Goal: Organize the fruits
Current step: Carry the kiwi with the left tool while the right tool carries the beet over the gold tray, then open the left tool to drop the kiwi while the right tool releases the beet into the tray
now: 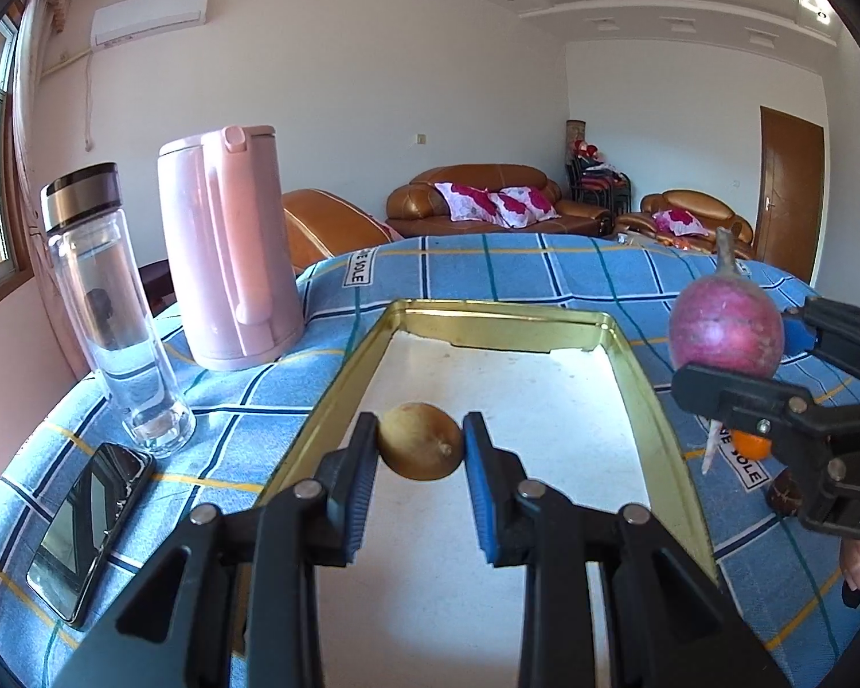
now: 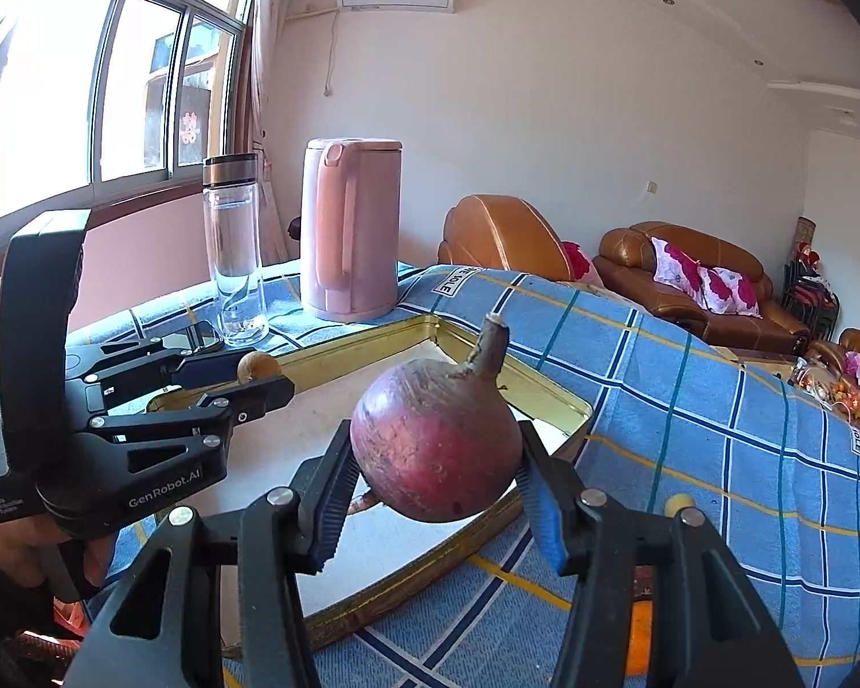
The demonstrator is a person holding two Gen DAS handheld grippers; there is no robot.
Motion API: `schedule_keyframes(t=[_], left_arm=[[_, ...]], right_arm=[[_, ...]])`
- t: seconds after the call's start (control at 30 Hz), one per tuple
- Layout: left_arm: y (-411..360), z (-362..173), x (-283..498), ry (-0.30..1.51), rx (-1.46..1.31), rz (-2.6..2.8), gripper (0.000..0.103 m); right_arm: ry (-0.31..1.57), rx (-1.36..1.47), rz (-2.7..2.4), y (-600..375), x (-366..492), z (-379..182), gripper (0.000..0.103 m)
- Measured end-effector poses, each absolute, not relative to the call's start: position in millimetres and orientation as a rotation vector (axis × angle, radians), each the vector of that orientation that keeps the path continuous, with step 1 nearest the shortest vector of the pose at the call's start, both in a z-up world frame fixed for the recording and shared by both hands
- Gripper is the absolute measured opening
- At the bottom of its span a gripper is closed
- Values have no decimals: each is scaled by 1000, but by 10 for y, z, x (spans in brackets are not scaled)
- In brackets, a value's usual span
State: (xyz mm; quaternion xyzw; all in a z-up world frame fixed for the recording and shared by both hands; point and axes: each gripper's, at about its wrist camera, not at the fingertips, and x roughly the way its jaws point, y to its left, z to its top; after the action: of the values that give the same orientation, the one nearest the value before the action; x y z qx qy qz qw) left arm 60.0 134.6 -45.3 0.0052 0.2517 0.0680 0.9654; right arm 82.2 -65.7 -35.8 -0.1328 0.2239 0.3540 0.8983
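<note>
My left gripper (image 1: 420, 444) is shut on a small yellow-brown fruit (image 1: 421, 440) and holds it over the white floor of a gold-rimmed metal tray (image 1: 642, 367). My right gripper (image 2: 434, 461) is shut on a round purple-red radish (image 2: 437, 440) with a stub stem, held above the tray's right rim (image 2: 550, 395). In the left wrist view the radish (image 1: 727, 329) hangs at the right with the right gripper (image 1: 774, 367) around it. In the right wrist view the left gripper (image 2: 258, 370) and its fruit (image 2: 256, 366) are at the left.
A pink kettle (image 1: 229, 252), a clear glass bottle (image 1: 114, 315) and a black phone (image 1: 89, 527) stand left of the tray on the blue checked cloth. An orange fruit (image 1: 751, 446) and a dark brown one (image 1: 782, 494) lie right of the tray. Sofas stand behind.
</note>
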Motion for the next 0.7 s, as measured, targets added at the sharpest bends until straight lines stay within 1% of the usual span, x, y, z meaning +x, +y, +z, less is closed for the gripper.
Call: schedule_keyframes(t=[0.7], left_arm=[[1449,-459,758,567,81,173,31]], right_arm=[[542,-319,760,-327,1036,-591,55]])
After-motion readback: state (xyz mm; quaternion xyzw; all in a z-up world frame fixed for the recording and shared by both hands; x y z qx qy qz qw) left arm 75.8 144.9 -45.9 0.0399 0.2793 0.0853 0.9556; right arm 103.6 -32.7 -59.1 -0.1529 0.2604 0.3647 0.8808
